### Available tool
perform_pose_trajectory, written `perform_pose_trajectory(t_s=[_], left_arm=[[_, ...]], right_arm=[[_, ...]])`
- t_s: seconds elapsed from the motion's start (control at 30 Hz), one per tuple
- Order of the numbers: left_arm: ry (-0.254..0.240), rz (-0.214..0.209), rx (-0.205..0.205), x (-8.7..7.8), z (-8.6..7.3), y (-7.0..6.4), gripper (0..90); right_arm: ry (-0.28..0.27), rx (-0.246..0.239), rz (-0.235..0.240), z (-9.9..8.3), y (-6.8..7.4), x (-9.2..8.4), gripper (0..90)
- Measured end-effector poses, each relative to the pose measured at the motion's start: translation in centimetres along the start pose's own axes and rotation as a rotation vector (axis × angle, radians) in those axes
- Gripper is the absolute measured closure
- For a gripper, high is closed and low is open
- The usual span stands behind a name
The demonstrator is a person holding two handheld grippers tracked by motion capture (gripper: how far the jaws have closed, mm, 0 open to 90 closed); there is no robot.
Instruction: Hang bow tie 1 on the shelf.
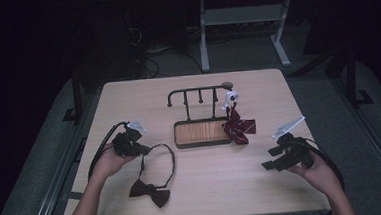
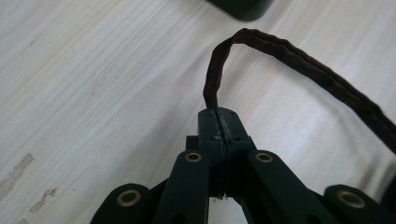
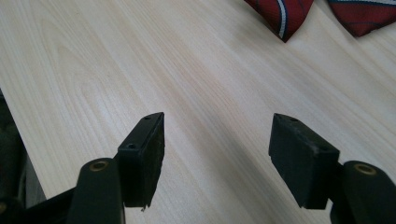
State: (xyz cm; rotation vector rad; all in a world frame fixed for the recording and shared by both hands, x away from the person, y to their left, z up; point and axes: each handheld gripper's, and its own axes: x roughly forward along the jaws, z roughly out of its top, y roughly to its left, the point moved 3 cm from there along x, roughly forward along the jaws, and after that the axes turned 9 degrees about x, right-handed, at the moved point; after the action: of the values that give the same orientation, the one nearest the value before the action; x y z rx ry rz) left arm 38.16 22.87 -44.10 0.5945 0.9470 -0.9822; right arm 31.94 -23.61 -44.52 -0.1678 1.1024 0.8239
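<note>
Pale wood table [image 1: 203,187]: left gripper [image 1: 142,149] pinches the dark bow tie's strap [image 2: 219,70], left of the rack [image 1: 197,94], presumably to hang it; right gripper [image 1: 270,164] gapes empty.

A lab or test room was suggested rather than a home. A plain light-wood table [image 1: 198,182] was set on grey floor, with dark surroundings left unlit. Beyond the table's far edge, the white metal legs of a workbench [image 1: 244,29] were seen, and loose cables [image 1: 145,55] were left trailing on the floor near the far left corner.
</note>
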Motion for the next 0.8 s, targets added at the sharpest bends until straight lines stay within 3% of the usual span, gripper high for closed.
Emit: perform_pose_trajectory(t_s=[0.33,0.8], left_arm=[[-0.018,-0.018,0.031,-2.2,0.8,-0.4,89.8],[-0.027,-0.048,0.074,-4.1,1.8,-1.0,90.0]], right_arm=[[-0.015,0.009,0.011,-0.1,-0.4,-0.2,35.7],[-0.042,0.021,0.002,-0.1,-0.8,-0.8,34.3]])
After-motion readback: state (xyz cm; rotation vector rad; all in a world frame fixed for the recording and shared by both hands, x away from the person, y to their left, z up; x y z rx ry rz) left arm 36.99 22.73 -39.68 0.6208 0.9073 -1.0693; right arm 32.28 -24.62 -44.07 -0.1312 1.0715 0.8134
